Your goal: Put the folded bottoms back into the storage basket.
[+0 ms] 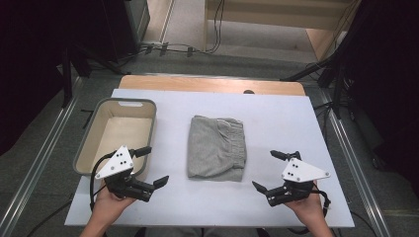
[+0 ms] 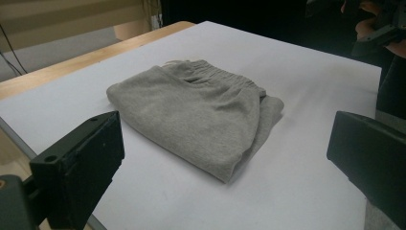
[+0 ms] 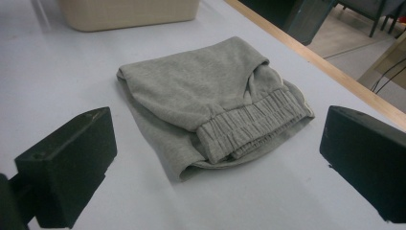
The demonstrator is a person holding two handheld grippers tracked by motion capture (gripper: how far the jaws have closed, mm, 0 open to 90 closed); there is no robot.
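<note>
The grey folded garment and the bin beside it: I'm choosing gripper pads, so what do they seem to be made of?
The grey folded garment looks like soft knit cotton-type jersey, matte and slightly fuzzy; its gathered, ribbed waistband suggests elastic. The exact fibre can't be told. The bin looks like rigid moulded plastic, with a smooth beige inside, a grey rim and a cut-out handle.

Grey floor [image 1: 59,128], wooden furniture [image 1: 276,12]
</note>
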